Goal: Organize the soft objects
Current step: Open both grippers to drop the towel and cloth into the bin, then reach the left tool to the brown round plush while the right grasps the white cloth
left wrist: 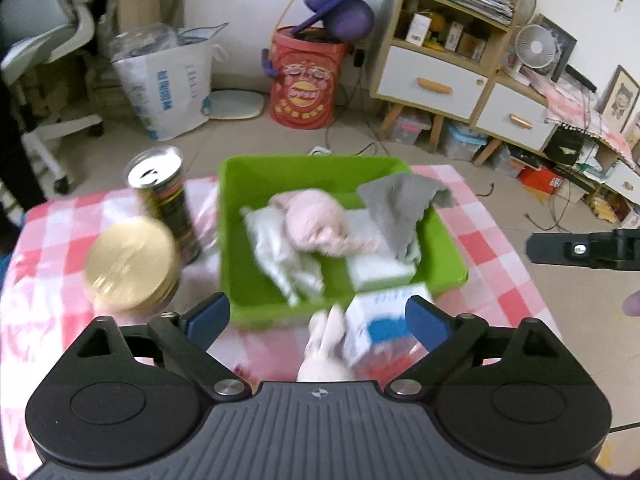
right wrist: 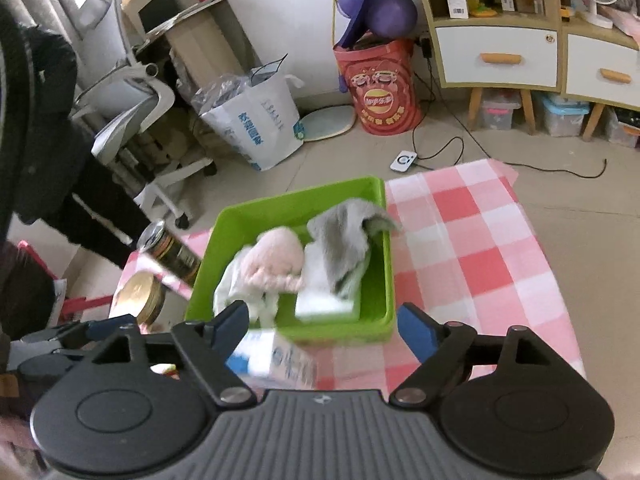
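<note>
Pale plush toy (left wrist: 325,350) on bench just before left hand-held gripper (left wrist: 318,316), jaws wide, empty; right hand-held gripper (right wrist: 322,326) wide, farther; green bin (left wrist: 240,184) straight ahead

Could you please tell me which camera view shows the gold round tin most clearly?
The left wrist view: the gold round tin shows its whole lid beside the tall can. In the right wrist view the tin sits small at the table's edge, partly hidden behind the left claw.

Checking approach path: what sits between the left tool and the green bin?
In the left wrist view, a blue-and-white box and a pale plush item lie between the open left tool and the green bin.
</note>
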